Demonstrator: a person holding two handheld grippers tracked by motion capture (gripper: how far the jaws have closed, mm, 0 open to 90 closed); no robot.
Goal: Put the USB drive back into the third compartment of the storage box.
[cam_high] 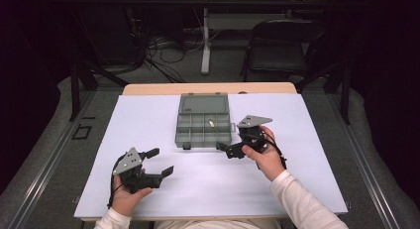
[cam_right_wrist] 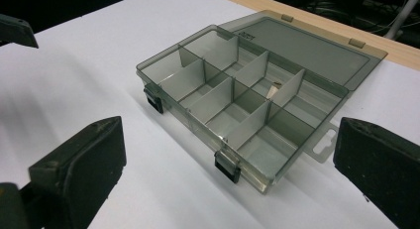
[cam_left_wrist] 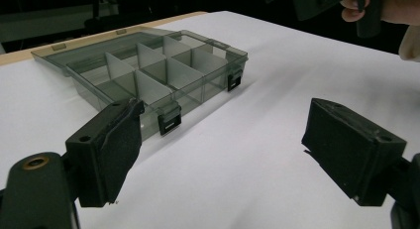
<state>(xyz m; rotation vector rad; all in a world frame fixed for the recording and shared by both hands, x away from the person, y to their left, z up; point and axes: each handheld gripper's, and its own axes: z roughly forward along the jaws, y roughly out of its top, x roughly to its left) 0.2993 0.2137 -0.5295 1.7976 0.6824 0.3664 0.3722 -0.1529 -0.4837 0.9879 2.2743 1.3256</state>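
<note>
Lying open mid-worktop [cam_high: 148, 189]: grey box [cam_high: 203, 128], lid flat toward the far edge, long axis running left to right, latches facing the person. Holding one small pale piece [cam_high: 211, 123] in a rear-right compartment (too small to identify). Hovering just off the box's front-right corner: right gripper [cam_high: 224, 148], fingers spread wide, nothing between them, aimed leftward along the front wall. Sitting well apart at front left: left gripper [cam_high: 161, 162], fingers likewise apart and empty, pointing toward the box. Probably a right-hand job next, being far nearer; box ahead and slightly left of those fingers, front latches within easiest reach.
</note>
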